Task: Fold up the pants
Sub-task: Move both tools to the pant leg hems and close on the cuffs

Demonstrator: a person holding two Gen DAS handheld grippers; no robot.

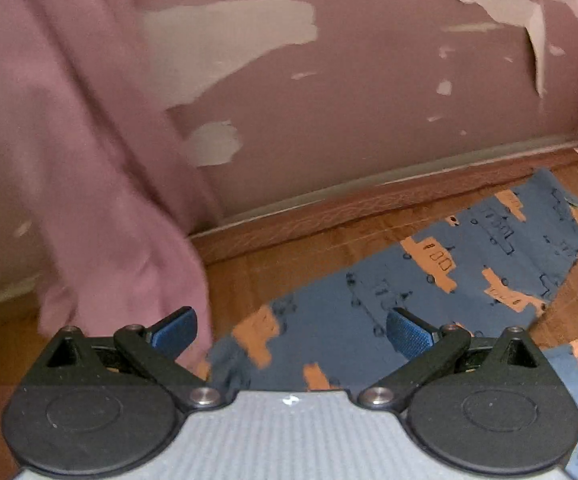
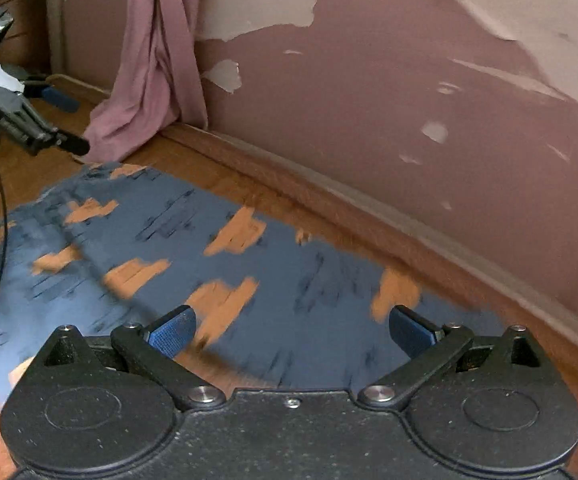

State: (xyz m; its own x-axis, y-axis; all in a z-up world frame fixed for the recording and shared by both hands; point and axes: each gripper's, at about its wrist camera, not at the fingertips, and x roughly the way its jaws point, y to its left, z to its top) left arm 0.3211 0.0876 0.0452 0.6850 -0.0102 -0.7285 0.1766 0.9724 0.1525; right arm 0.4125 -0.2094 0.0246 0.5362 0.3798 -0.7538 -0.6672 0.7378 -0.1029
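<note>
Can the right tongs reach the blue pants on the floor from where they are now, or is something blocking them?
Probably yes. The right tongs are open and empty, and the pants lie spread on the wooden floor directly ahead of them. Nothing stands between. The pink curtain hangs farther off, at the wall.

The blue truck-printed pants [image 2: 209,264] lie flat on the wooden floor [image 2: 297,196], before the pink peeling wall [image 2: 369,92]; the pink hanging curtain [image 2: 157,60] stands behind their left end.

Motion blur smeared the pants' [image 2: 217,264] print in the right wrist view; the frame's left edge cut them off.
</note>
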